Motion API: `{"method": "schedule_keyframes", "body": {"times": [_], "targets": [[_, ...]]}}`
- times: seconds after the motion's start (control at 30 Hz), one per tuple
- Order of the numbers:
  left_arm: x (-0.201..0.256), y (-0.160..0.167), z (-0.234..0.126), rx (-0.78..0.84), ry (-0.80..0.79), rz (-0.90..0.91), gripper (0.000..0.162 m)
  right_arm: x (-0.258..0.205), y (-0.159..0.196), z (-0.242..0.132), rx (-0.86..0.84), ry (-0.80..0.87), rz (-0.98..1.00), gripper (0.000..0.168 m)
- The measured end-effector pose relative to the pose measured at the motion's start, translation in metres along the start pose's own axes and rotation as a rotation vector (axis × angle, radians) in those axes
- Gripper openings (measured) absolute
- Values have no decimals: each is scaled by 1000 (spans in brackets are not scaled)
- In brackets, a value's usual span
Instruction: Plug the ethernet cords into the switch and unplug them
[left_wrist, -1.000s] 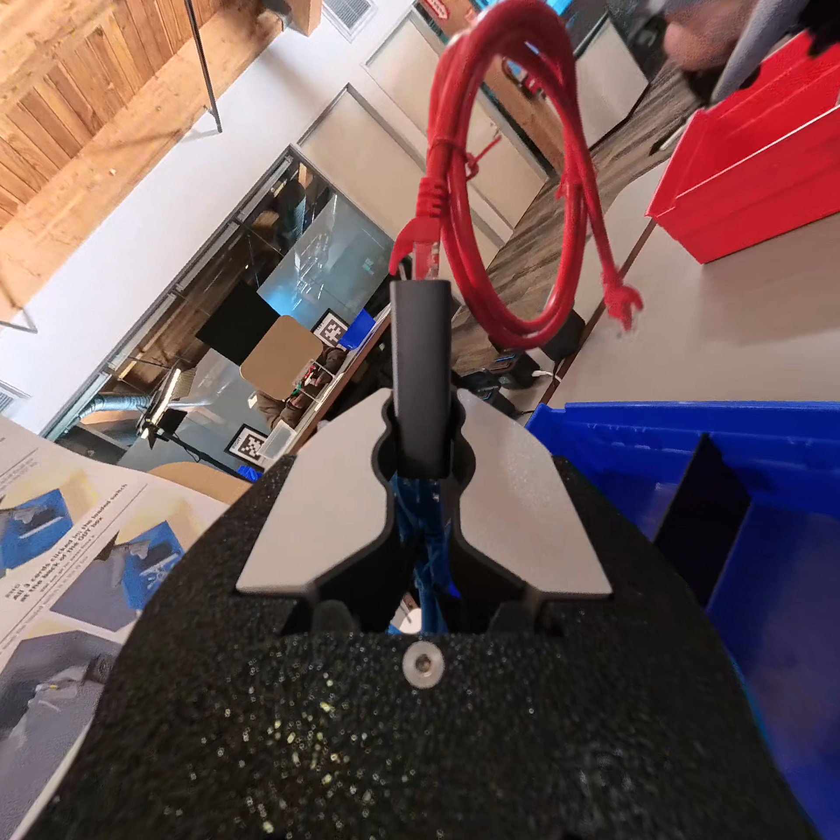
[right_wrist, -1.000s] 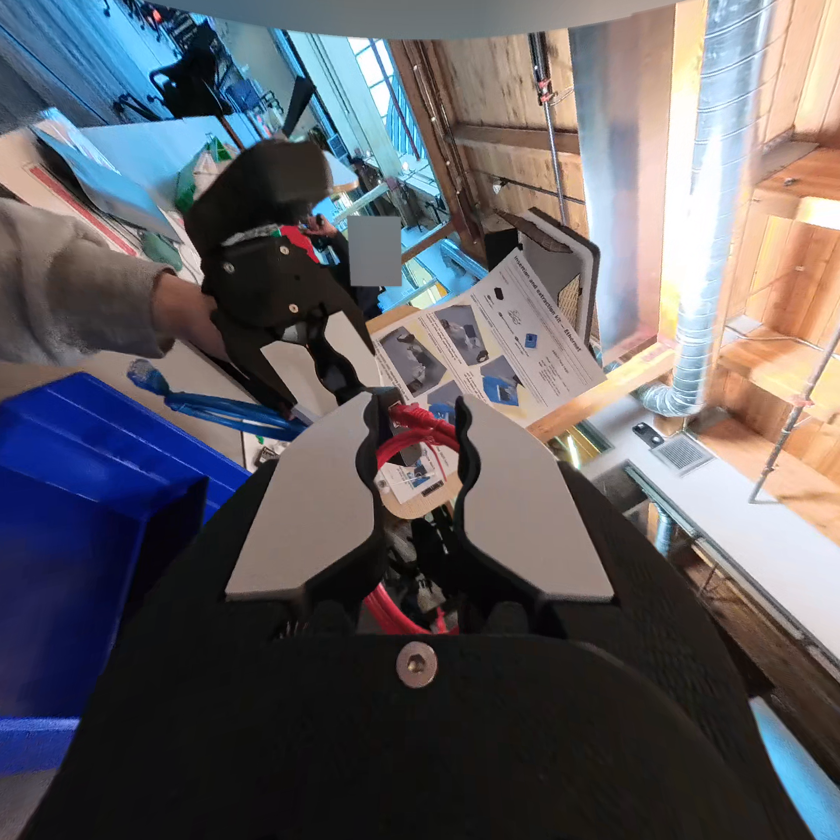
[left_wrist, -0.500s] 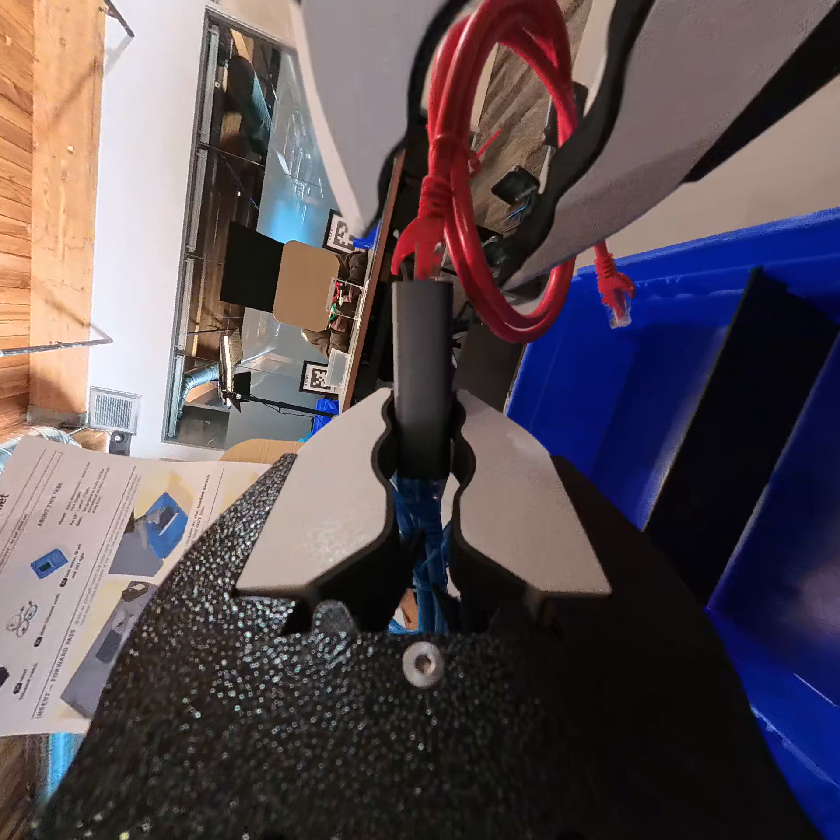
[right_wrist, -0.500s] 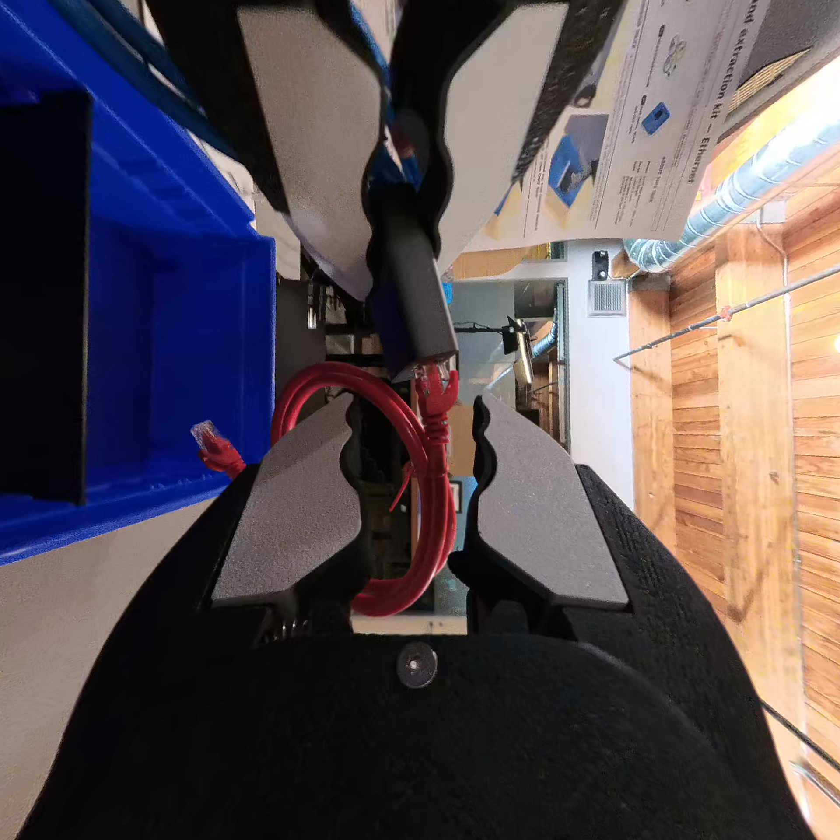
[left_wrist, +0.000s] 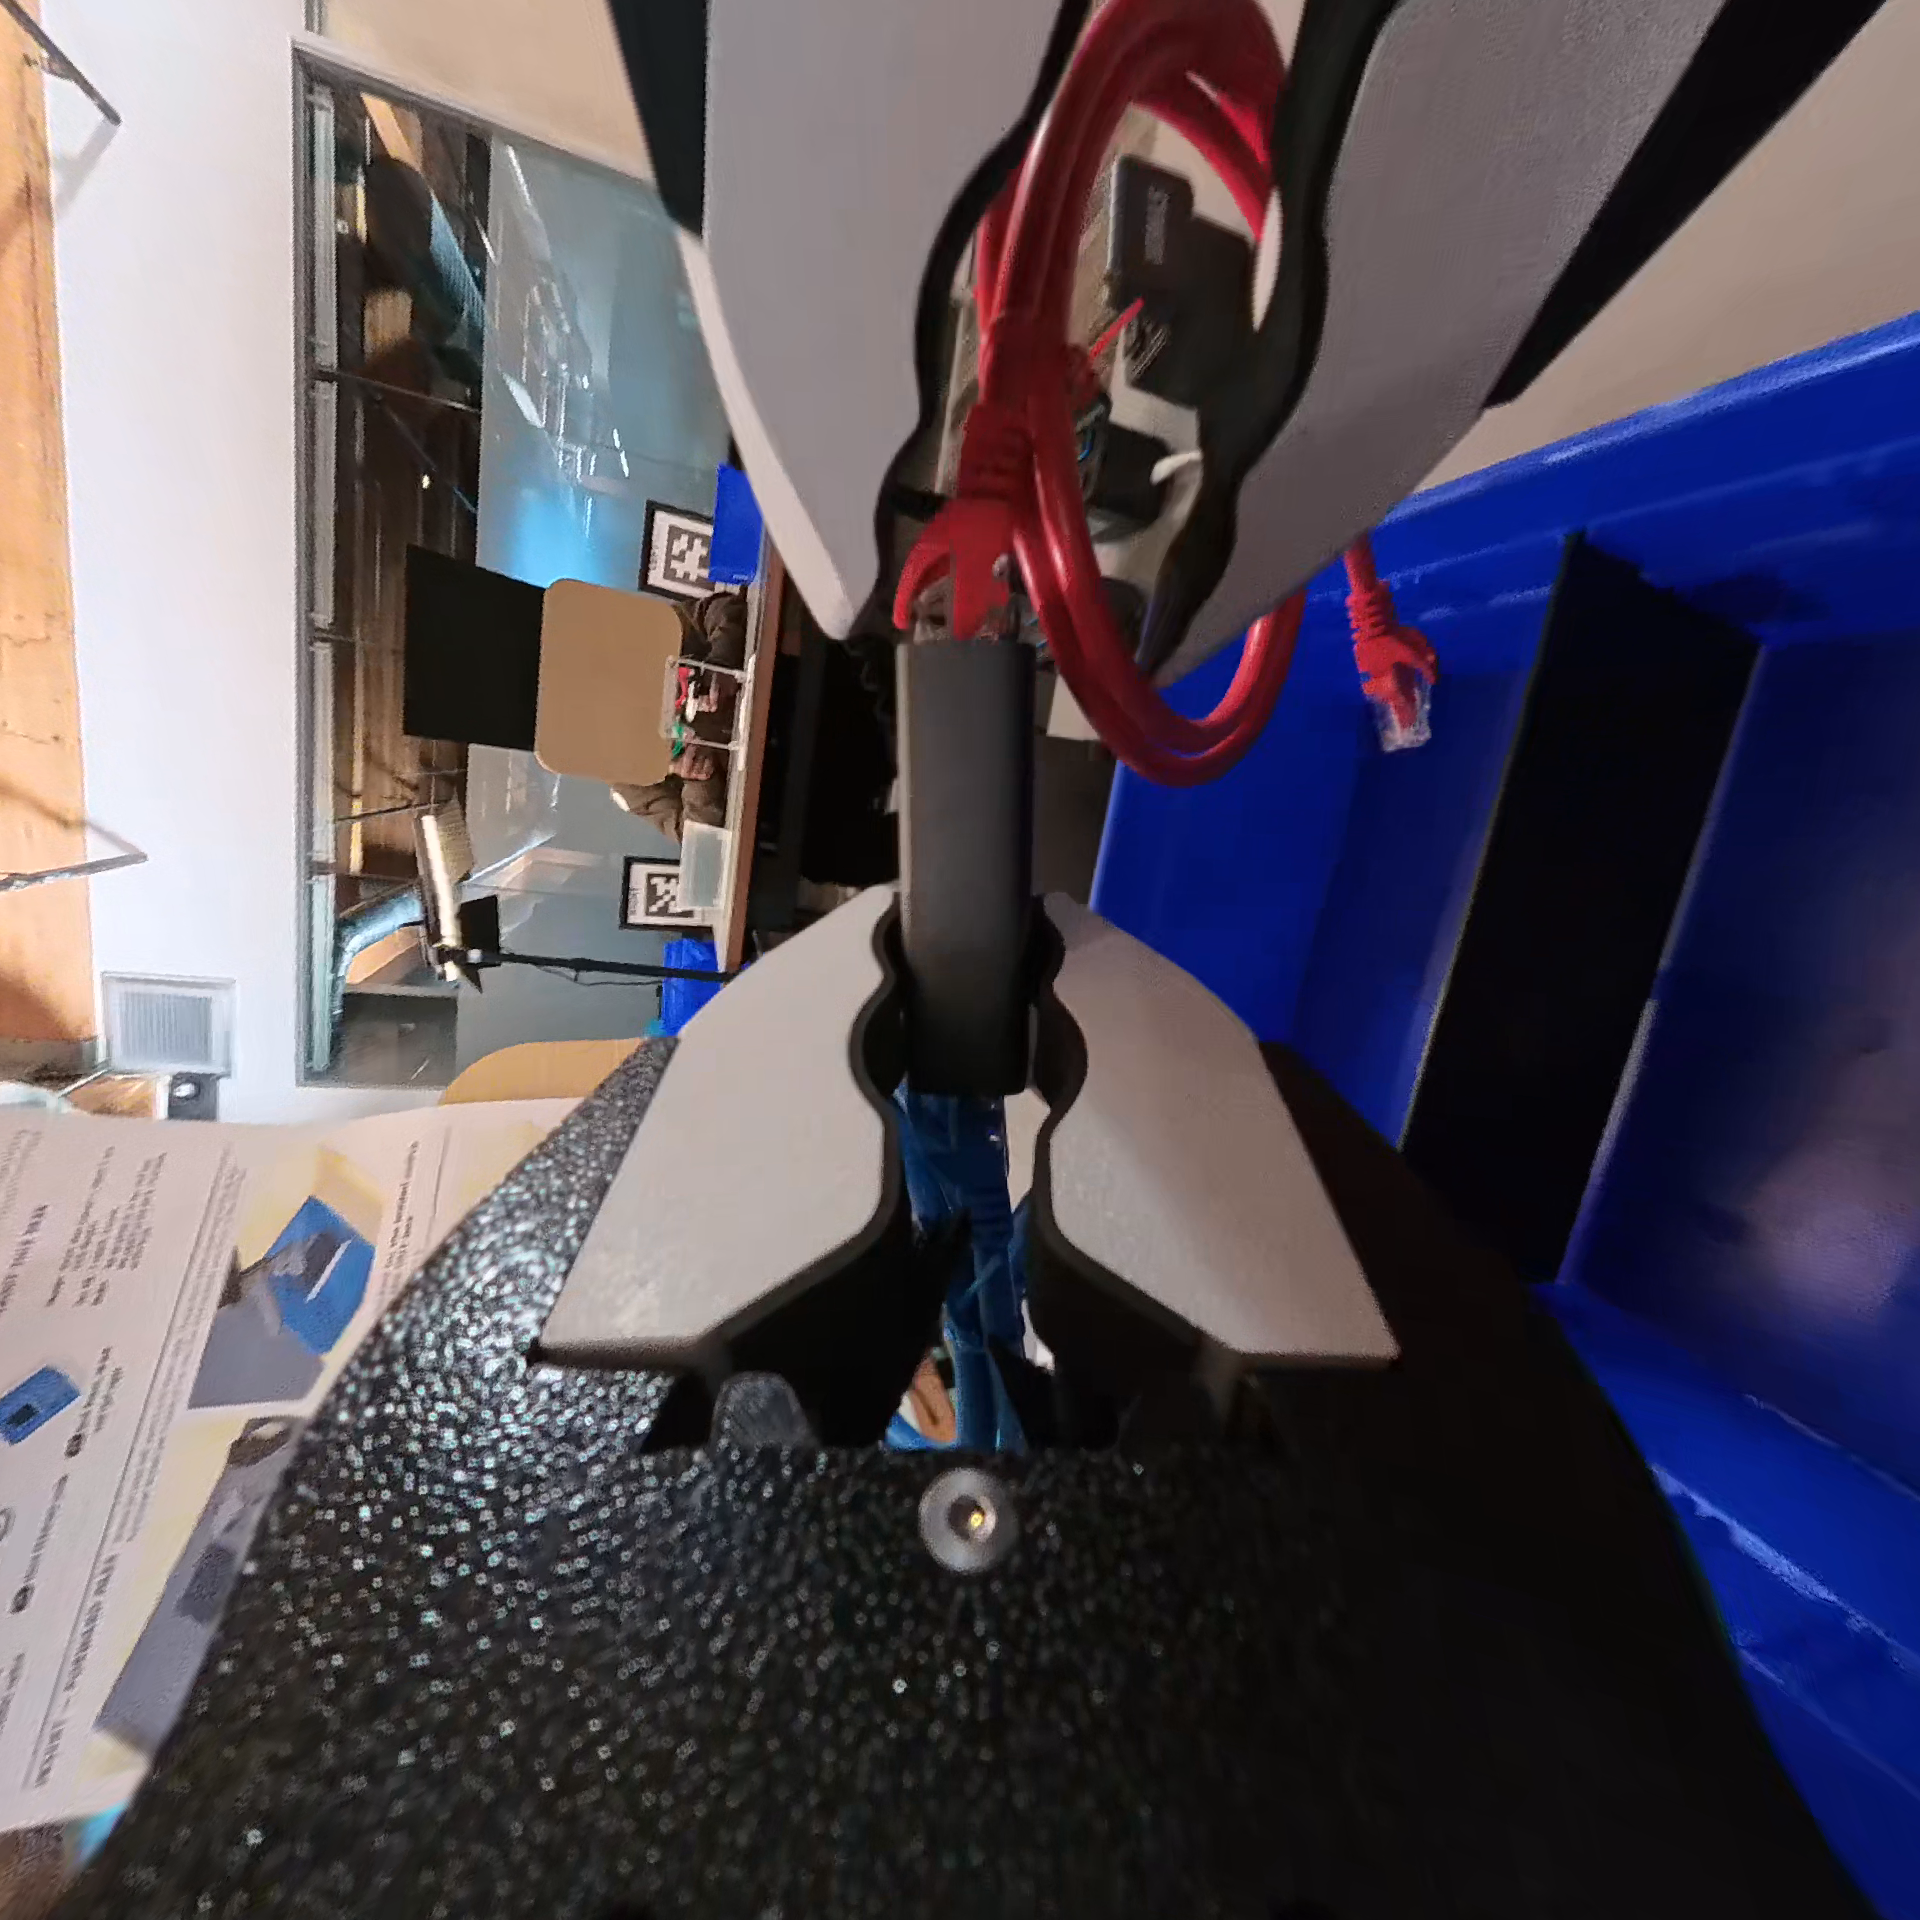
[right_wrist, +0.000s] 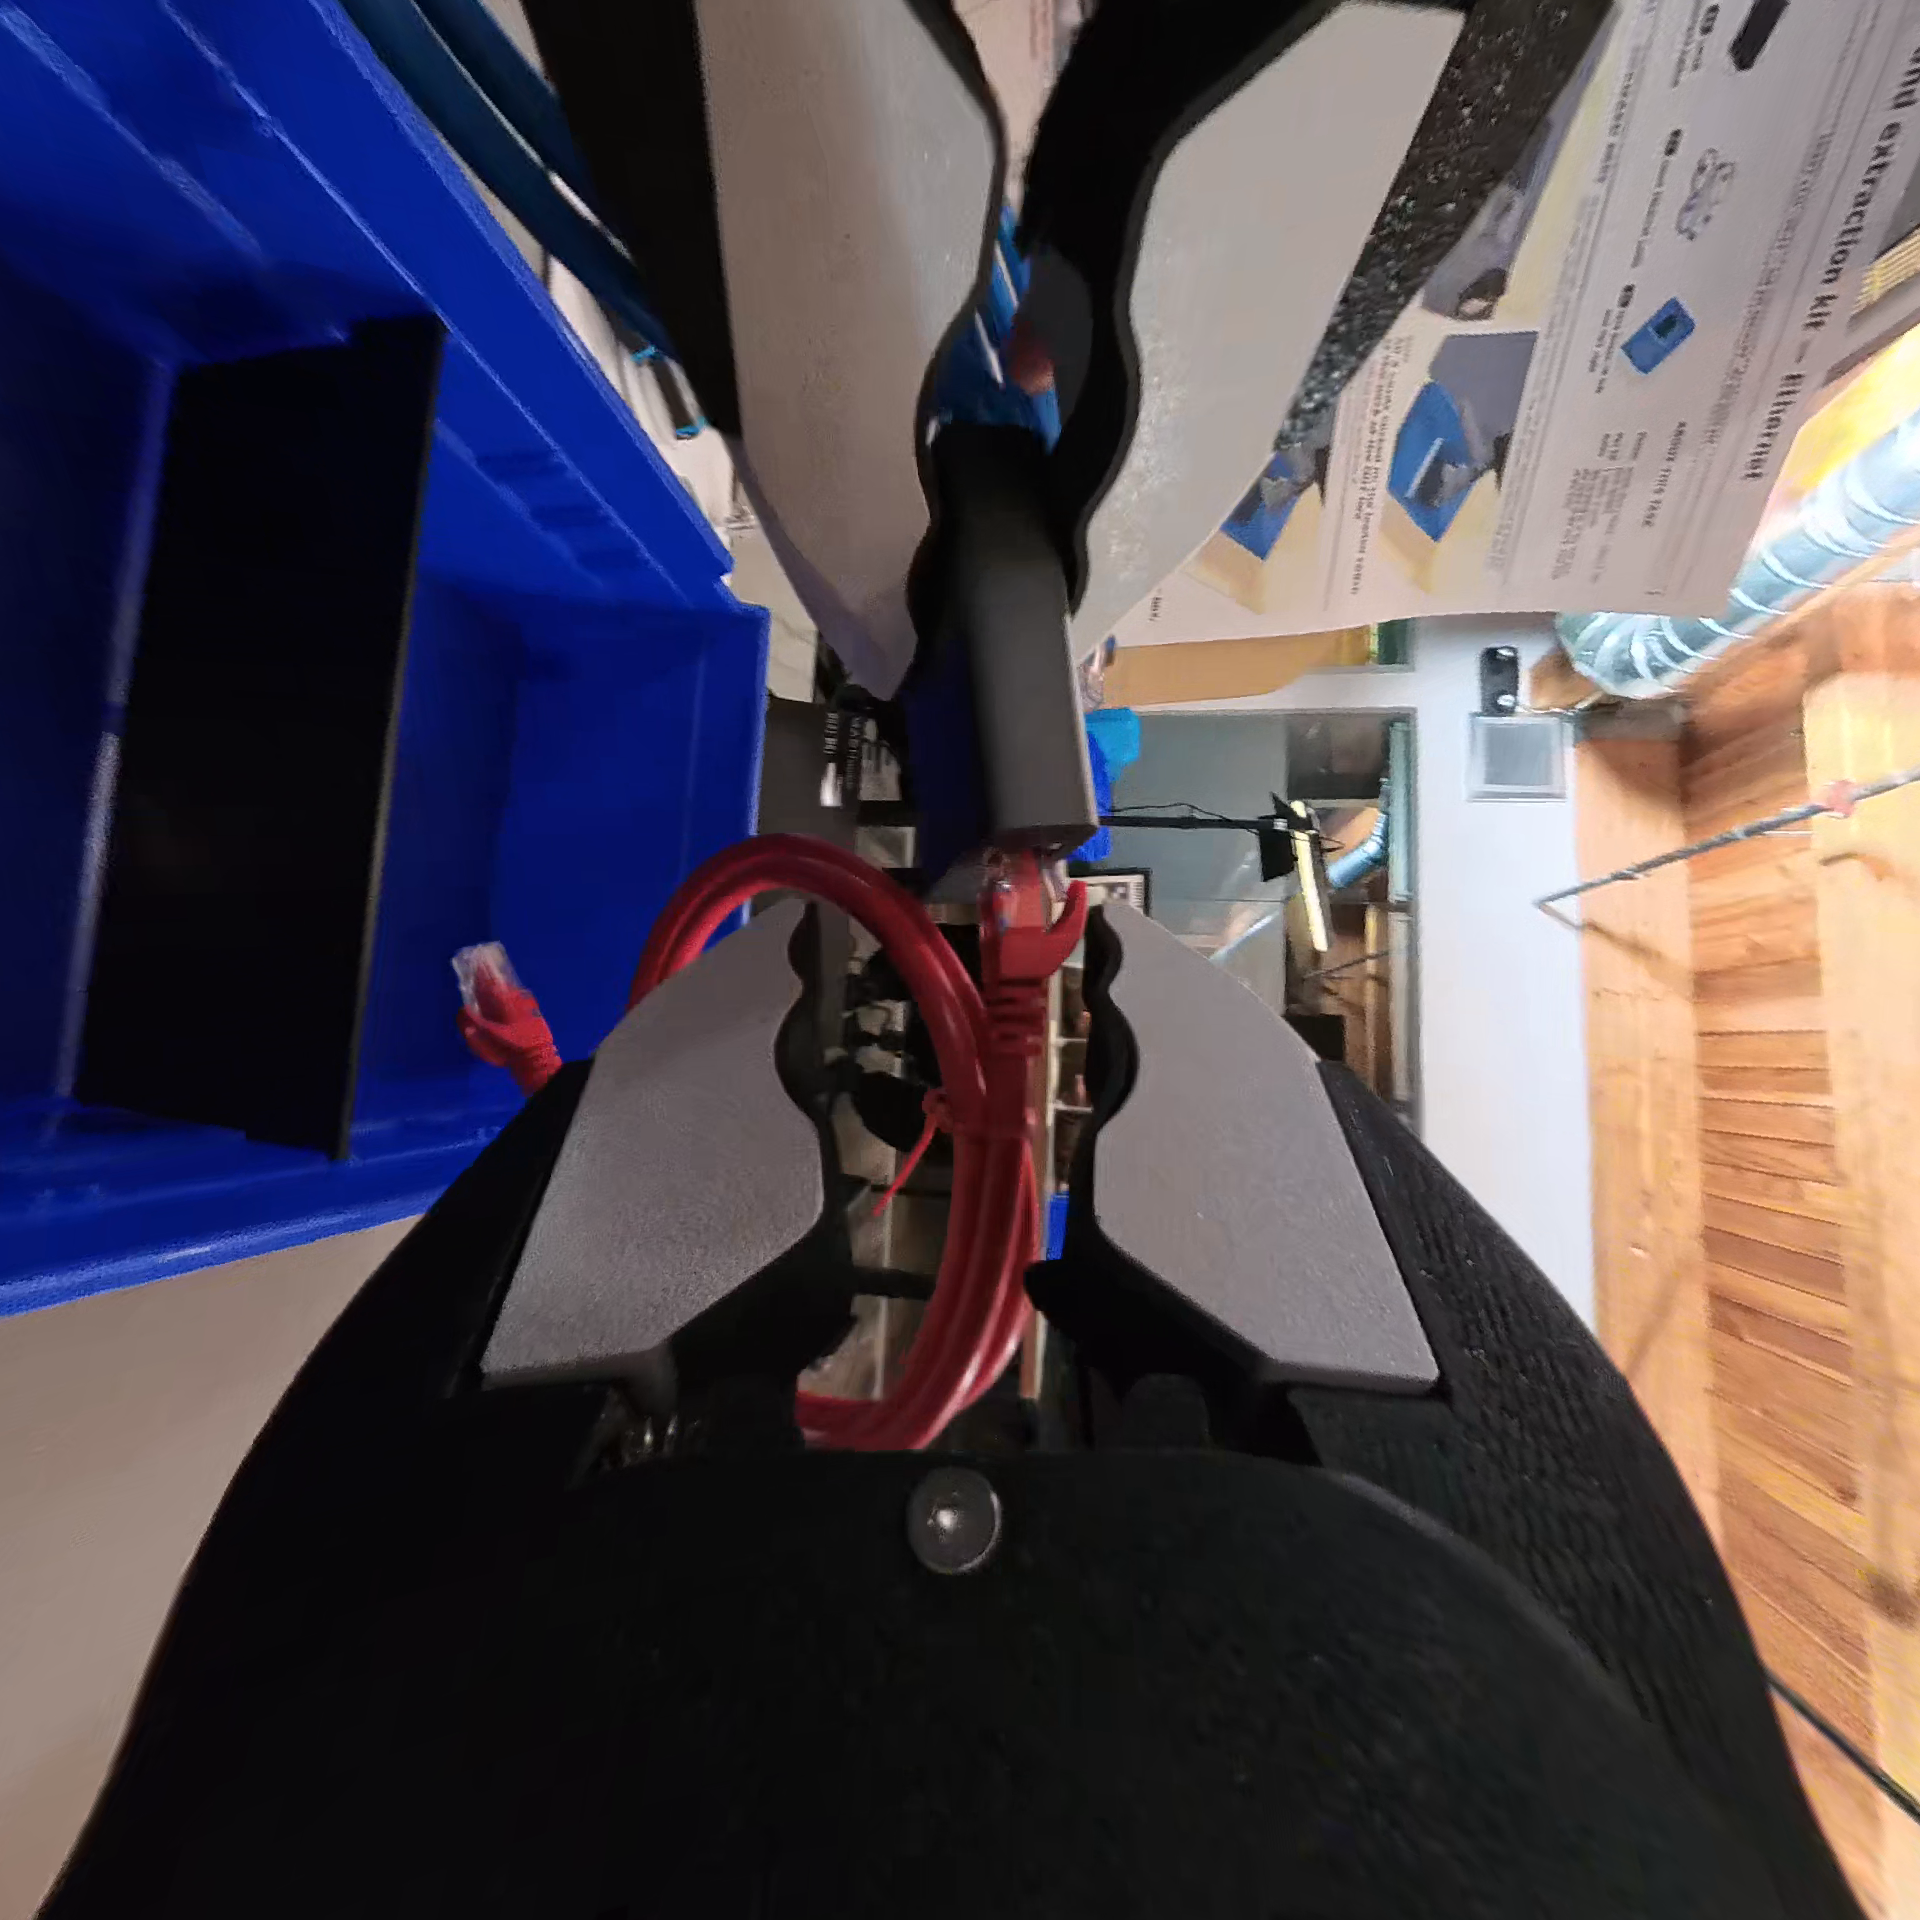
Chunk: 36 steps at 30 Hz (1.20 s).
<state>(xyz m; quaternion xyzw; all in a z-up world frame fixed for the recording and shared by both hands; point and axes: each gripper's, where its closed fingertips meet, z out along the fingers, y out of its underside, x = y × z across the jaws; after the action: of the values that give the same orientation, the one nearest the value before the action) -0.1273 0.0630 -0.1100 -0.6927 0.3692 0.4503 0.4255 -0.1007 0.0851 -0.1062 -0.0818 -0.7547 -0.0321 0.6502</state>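
Gripping a dark, matte rectangular coupler (left_wrist: 964, 862) at centre frame, the left tongs (left_wrist: 964, 997) are clamped on its lower end, with a blue cable (left_wrist: 961, 1195) running back between them. Just beyond, a red plug (left_wrist: 971, 582) meets the coupler's far mouth. The right tongs (right_wrist: 961, 935) stand parted around a glossy, tie-bound red cable coil (right_wrist: 971, 1164); whether they pinch it I cannot tell. A slightly tilted plug could jam against the socket, or the loose coil could slip away. At right, a smooth blue plastic bin (left_wrist: 1714, 468) with a black divider (left_wrist: 1558, 935); at lower left, a printed sheet (left_wrist: 156, 1351).
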Motion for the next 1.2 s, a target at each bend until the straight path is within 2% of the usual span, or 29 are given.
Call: {"method": "schedule_keyframes", "body": {"times": [0.37,1.0,1.2], "targets": [[7,-6,-5,26,58,-4,20,-2,7,0,-85,6,-65,32],[16,4,1,-89,118,-27,20,-10,8,3,-136,-28,-122,38],[21,6,3,-118,136,-23,20,-11,11,6,-182,-17,-173,32]]}}
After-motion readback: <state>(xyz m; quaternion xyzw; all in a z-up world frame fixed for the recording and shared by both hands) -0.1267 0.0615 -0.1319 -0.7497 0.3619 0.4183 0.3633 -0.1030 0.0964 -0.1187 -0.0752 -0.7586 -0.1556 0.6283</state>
